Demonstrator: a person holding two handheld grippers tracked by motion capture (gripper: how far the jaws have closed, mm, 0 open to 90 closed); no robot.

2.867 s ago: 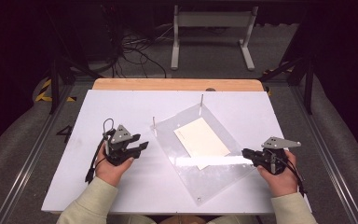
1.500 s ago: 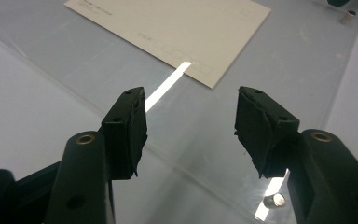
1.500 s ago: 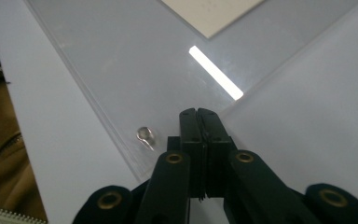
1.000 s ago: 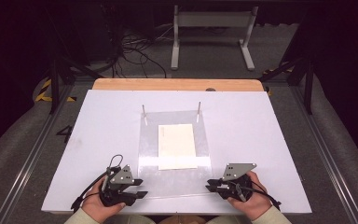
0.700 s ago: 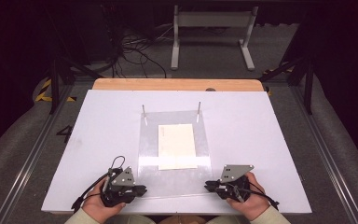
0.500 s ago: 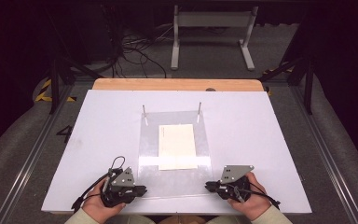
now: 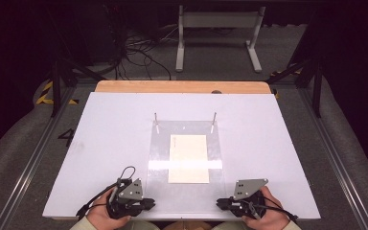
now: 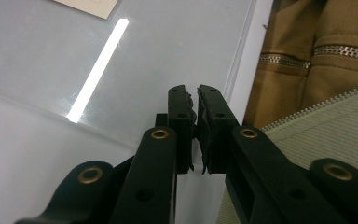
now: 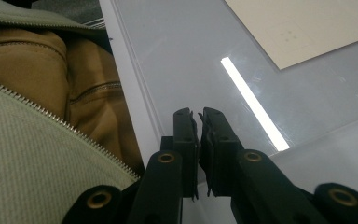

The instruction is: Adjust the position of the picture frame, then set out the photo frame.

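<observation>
A clear plastic sheet [image 7: 187, 132] lies flat on the white table [image 7: 110, 139], its far edge by two thin metal pegs [image 7: 156, 117]. A cream paper [image 7: 188, 158] shows in the middle of the sheet. My left gripper [image 7: 151, 203] is at the sheet's near left corner, pointing right. Its jaws [image 8: 196, 91] are shut, pads together with nothing between them. My right gripper [image 7: 219, 204] is at the near right corner, pointing left. Its jaws [image 9: 199, 114] have just been closing and are shut, empty too. The paper's corner [image 9: 303, 28] lies beyond them.
The table's near edge runs right beside both grippers, with the person's tan and green jacket [image 8: 317, 70] just past it. A wooden strip [image 7: 182, 86] borders the far edge. Metal rails flank the table, and a stand and cables sit on the floor behind.
Almost three seconds ago the sheet lay skewed, with a gripper at each side. Now it lies square by the pegs, both hands at its near corners. The left jaws have since come together.
</observation>
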